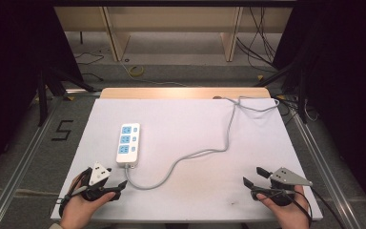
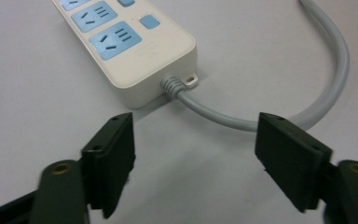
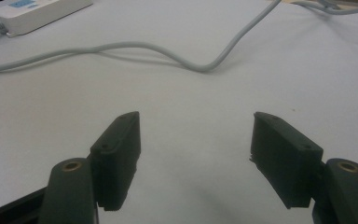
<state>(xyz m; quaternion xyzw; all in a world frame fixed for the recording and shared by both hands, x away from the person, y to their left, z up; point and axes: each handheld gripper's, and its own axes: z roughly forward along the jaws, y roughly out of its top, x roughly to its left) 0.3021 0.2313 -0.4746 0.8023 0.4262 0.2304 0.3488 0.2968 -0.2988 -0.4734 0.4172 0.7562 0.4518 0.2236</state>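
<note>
The left claw (image 1: 120,187) gapes wide and empty just short of the power strip (image 1: 128,145), whose long axis runs away across the tabletop (image 1: 195,124), cable end nearest. The right claw (image 1: 256,176), equally wide and empty, sits well apart, so the left is likely better placed.

We see a white-covered table (image 1: 267,143). On it lies a white power strip (image 1: 128,144), left of centre; its grey cord (image 1: 190,155) snakes rightward from the strip toward the far edge.
</note>
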